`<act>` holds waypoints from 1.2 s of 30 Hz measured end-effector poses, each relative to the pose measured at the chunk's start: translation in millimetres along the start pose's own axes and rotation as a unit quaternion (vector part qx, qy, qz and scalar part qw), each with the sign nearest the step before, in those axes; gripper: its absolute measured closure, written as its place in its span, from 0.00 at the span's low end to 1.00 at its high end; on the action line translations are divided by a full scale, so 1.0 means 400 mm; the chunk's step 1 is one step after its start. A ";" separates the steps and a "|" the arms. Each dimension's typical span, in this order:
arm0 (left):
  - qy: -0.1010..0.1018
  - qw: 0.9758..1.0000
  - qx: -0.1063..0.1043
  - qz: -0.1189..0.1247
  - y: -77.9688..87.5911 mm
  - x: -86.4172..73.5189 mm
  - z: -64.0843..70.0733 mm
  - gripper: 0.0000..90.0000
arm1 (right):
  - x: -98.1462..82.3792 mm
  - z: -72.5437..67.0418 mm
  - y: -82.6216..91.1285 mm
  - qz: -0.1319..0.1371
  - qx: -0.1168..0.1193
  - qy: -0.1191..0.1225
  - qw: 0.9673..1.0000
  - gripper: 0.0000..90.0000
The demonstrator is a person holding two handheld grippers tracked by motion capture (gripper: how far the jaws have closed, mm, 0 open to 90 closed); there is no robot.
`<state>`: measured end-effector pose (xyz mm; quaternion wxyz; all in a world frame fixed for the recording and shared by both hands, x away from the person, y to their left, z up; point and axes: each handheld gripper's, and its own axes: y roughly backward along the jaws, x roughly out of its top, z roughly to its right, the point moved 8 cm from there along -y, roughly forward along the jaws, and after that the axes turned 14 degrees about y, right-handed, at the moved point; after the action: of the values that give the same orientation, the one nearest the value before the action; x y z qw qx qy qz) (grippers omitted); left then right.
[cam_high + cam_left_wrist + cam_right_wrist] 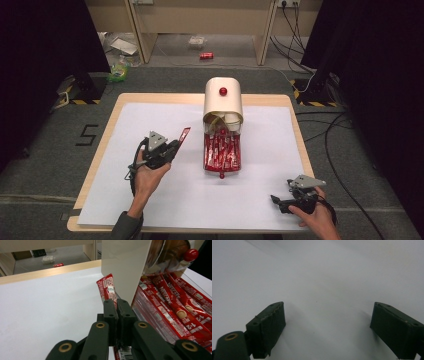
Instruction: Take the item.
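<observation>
My left tool (167,150) is clamped on one red coffee stick (183,136), its two jaws pressed together around the packet's middle, and I hold it lifted just left of the white dispenser box (223,102), the stick tilted up and away from my hand. In the left gripper view the stick (108,288) rises from between the jaws close beside the box's white side wall (122,265). More red sticks (222,153) lie side by side in the clear tray at the front of the box. My right tool (283,202) rests low on the white surface (165,200), well to the right of the box, jaws wide apart with nothing between them.
</observation>
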<state>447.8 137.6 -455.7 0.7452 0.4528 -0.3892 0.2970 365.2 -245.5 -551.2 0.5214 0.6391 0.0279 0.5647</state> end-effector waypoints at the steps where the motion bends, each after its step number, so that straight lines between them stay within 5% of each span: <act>1: 0.005 1.000 0.003 0.000 -0.006 0.001 -0.007 0.96 | 0.000 0.000 0.000 0.000 0.000 -0.001 1.000 0.14; 36: 0.032 0.998 0.042 -0.026 -0.136 -0.032 -0.094 0.96 | 0.000 0.000 0.000 0.000 0.000 0.000 1.000 0.14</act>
<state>496.0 148.0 -501.7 0.7448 0.4845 -0.3404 0.3078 365.3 -245.5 -551.3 0.5209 0.6393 0.0278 0.5649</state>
